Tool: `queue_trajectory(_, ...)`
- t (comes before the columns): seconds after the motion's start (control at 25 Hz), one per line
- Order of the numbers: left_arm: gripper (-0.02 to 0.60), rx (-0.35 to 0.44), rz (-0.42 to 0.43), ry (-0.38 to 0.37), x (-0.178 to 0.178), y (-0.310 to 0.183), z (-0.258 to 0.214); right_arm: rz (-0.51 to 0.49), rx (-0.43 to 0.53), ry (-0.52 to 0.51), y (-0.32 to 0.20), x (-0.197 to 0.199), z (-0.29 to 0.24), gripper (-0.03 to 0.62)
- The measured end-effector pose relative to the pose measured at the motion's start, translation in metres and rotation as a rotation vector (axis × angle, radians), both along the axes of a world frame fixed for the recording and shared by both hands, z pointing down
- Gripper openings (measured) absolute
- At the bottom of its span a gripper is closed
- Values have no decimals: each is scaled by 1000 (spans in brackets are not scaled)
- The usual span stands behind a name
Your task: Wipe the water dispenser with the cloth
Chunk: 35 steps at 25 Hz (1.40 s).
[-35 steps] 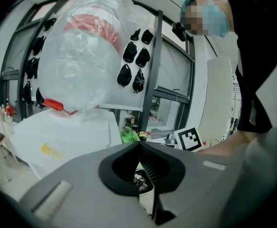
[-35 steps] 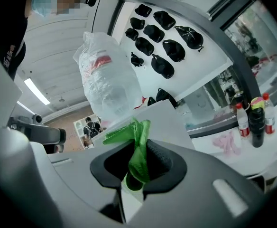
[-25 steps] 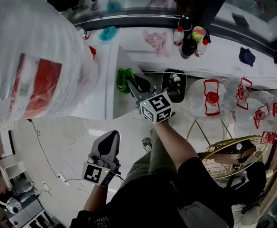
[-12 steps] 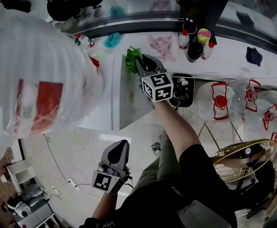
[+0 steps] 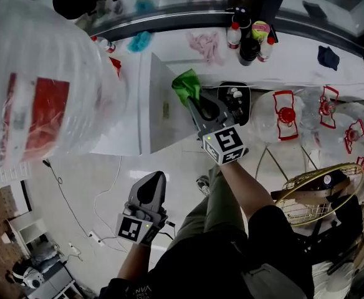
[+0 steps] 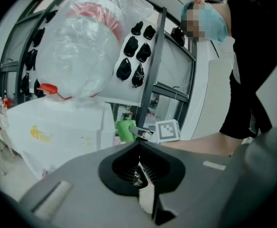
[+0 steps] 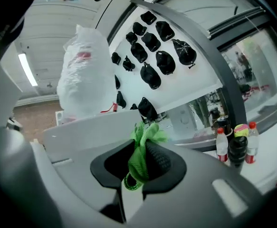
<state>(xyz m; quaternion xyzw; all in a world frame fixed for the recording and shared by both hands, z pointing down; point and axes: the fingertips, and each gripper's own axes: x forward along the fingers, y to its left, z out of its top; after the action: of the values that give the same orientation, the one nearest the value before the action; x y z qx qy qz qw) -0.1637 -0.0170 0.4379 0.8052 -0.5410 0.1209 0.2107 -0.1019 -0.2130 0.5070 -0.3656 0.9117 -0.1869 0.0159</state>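
Note:
The white water dispenser (image 5: 157,104) stands under a big plastic-wrapped water bottle (image 5: 38,86) in the head view. My right gripper (image 5: 191,99) is shut on a green cloth (image 5: 186,85), which rests against the dispenser's right side near its top. In the right gripper view the green cloth (image 7: 143,151) bunches between the jaws in front of the dispenser (image 7: 96,127). My left gripper (image 5: 149,189) hangs low over the floor, jaws together with nothing between them. The left gripper view shows the dispenser (image 6: 58,127) and the cloth (image 6: 125,129) far ahead.
Bottles (image 5: 250,39) and rags (image 5: 205,45) sit on the white ledge (image 5: 294,61) behind. Empty water jugs with red handles (image 5: 294,126) and a gold wire basket (image 5: 319,201) crowd the right. A cable (image 5: 76,204) runs over the floor at left.
My right gripper rose along the dispenser's side with the cloth, then came back down and right. The left gripper stayed low with little movement.

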Motion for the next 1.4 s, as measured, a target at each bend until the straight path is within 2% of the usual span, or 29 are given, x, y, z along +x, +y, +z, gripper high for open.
queue_trajectory(0.16,2,1,37,-5,10,6,7,-56,-25,-24,68,7,14,69)
queue_trajectory(0.32,2,-1,60,-9,15,14,10,-149,-45,-49,122,-6,18,69)
queue_trajectory(0.52,2,-8,68,-20,14,20,12,-249,-78,-64,156,-28,27,69)
queue_trajectory(0.96,2,-24,26,-8,5,7,17,-249,-69,54,94,-54,57,67)
queue_trajectory(1.4,2,-56,11,25,8,-25,24,-176,-58,118,-21,-63,72,67)
